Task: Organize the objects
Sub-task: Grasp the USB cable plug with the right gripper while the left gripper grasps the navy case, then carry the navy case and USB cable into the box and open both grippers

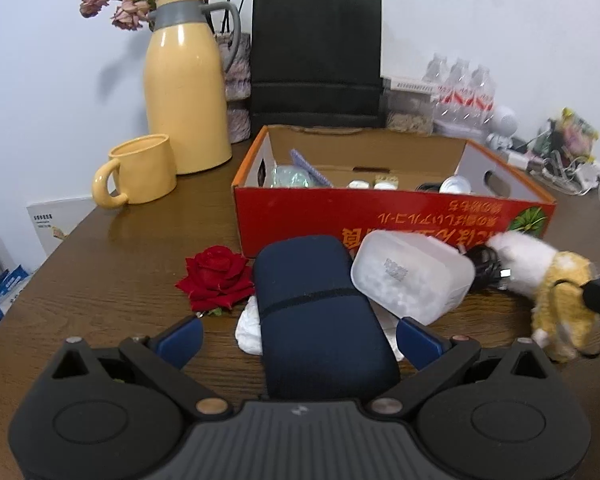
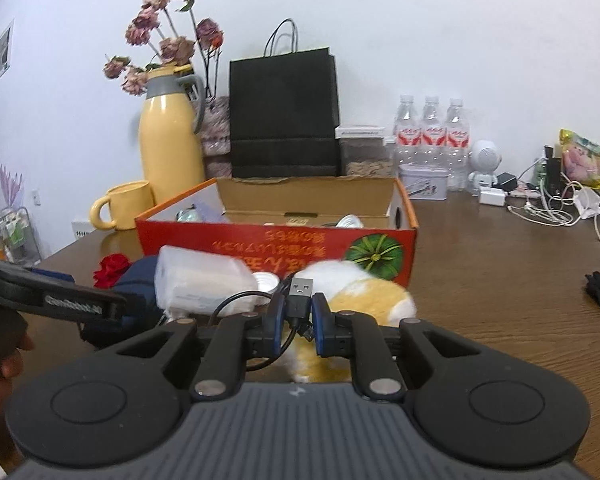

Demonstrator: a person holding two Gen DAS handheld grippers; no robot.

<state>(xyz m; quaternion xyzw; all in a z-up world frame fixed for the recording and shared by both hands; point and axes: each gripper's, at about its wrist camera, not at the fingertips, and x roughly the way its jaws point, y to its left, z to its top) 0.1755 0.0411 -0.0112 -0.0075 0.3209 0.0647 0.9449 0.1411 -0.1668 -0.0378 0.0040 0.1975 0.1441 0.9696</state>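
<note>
Sitting on the brown wooden table [image 1: 100, 300], the open red cardboard box [image 1: 380, 216] is the landmark. Left of it: yellow ceramic mug [image 1: 140, 176], tall yellow thermos jug [image 1: 186, 92]. In front of box, left to right: red fabric rose [image 1: 216, 278], dark navy fabric case [image 1: 316, 312], frosted white plastic container [image 1: 412, 276], yellow-and-white plush toy [image 1: 556, 292]. Left gripper [image 1: 300, 334] jaws spread wide either side of navy case, pads not touching it. Right gripper [image 2: 299, 316], in front of box near plush toy, clamped on black USB cable [image 2: 300, 300], plug sticking up. Behind box: black paper bag [image 1: 316, 60].
</note>
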